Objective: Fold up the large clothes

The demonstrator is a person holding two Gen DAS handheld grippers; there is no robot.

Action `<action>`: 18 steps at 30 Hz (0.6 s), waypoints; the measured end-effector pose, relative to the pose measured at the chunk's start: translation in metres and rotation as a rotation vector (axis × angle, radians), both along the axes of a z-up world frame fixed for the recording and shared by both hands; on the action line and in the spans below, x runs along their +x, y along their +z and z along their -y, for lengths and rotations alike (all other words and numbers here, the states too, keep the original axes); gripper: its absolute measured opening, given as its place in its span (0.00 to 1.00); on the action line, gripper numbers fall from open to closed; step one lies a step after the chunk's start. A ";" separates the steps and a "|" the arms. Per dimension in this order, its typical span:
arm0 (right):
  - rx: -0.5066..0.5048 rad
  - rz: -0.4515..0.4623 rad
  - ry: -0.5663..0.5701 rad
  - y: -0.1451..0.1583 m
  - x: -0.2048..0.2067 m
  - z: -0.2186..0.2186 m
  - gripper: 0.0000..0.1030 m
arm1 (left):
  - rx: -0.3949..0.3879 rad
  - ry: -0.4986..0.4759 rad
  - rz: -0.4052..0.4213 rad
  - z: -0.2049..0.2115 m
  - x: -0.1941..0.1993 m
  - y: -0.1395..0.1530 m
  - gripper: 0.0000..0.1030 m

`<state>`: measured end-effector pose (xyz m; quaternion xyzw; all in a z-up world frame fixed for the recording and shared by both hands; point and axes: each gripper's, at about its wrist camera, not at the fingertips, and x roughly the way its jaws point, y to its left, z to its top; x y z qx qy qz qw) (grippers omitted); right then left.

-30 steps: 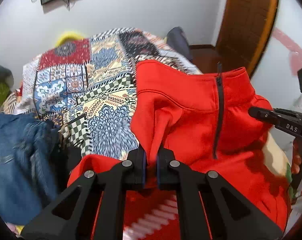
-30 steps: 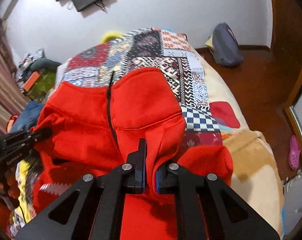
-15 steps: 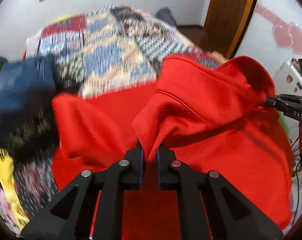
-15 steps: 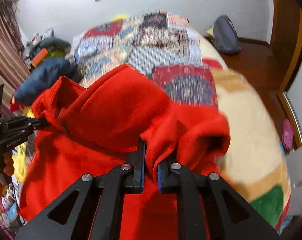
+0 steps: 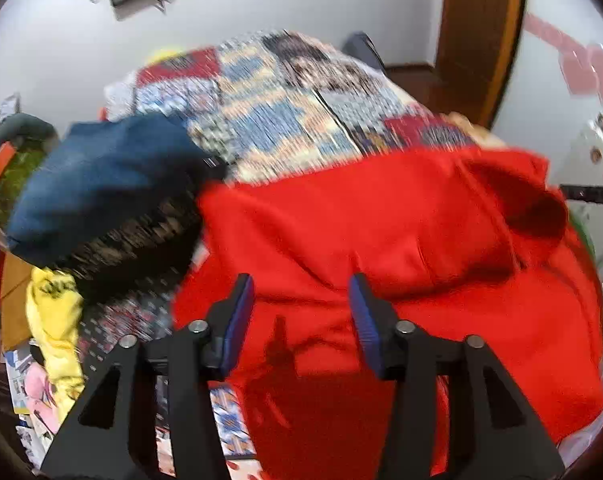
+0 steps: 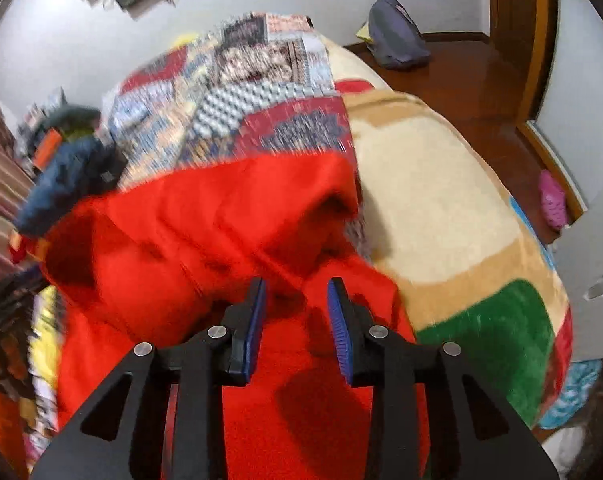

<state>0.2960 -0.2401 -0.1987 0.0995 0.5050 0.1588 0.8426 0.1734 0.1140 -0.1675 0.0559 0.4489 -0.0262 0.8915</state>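
A large red fleece jacket [image 5: 381, 240] lies on the bed, its top part folded down over its lower part; it also shows in the right wrist view [image 6: 205, 232]. My left gripper [image 5: 301, 284] is open just above the folded edge, holding nothing. My right gripper [image 6: 297, 288] is open over the jacket's right side, empty. The other gripper's black tip [image 5: 593, 194] shows at the right edge of the left wrist view. Both views are motion-blurred.
A patchwork quilt [image 5: 277, 112] covers the bed behind the jacket. Blue jeans [image 5: 101, 184] and a dark garment [image 5: 141, 248] lie left of it, yellow cloth [image 5: 57, 320] below. A cream and green blanket [image 6: 441, 208] lies right. A grey bag [image 6: 397, 40] sits on the wooden floor.
Both grippers brought the jacket's top part forward and down over its lower part, then opened and let go. The jacket now lies folded on the bed.
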 end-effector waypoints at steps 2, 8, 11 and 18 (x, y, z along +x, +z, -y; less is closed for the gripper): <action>0.005 0.023 -0.007 0.009 0.006 -0.002 0.31 | -0.011 0.013 0.036 -0.005 0.007 0.014 0.50; -0.003 0.116 0.083 0.026 0.033 -0.045 0.51 | -0.068 0.005 0.040 0.002 0.059 0.024 0.51; 0.023 0.078 0.104 0.018 0.040 -0.059 0.66 | -0.153 -0.022 -0.041 0.011 0.086 0.007 0.65; 0.066 -0.118 0.124 -0.036 0.041 -0.080 0.73 | -0.284 0.006 -0.277 0.011 0.105 -0.072 0.67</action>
